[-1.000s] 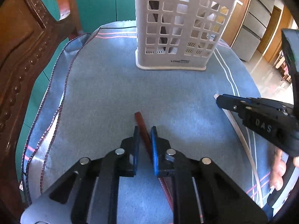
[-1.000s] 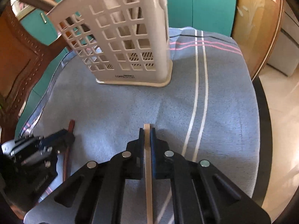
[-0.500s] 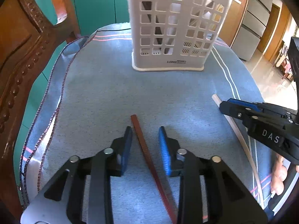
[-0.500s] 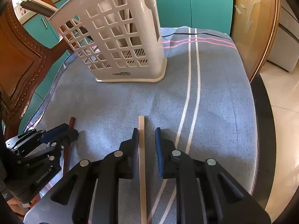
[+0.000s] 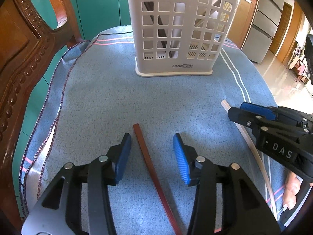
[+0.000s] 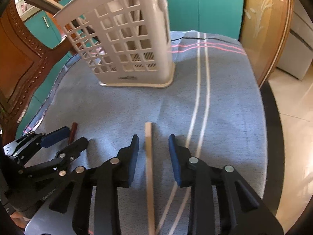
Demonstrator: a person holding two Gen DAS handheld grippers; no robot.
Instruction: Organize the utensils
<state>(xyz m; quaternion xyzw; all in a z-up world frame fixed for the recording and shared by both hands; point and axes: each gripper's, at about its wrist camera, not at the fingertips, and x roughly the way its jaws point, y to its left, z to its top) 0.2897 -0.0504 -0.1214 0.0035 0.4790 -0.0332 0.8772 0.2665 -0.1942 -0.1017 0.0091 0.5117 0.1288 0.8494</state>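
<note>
- Brown stick (image 5: 151,163) lies flat on the cloth (image 5: 109,101), between the spread jaws of the left gripper (image 5: 150,153), untouched.
- Pale stick (image 6: 148,168) likewise lies on the cloth between the right gripper's (image 6: 154,153) parted jaws, not pinched.
- Both point at the holder (image 5: 180,29), likely so each can go straight in.
- Holder stands upright, well ahead; it already holds dark sticks.

A blue cloth (image 5: 109,98) covers the tabletop — pink stripes cross it at twelve o'clock, and a pair of white stripes (image 6: 203,82) runs down the two o'clock side. A carved wooden chair (image 5: 21,45) stands at nine to ten o'clock. Teal cabinet doors (image 5: 101,5) fill the background at twelve. A grey fridge (image 5: 264,29) stands at two o'clock beside a glossy tiled floor (image 5: 281,78).
</note>
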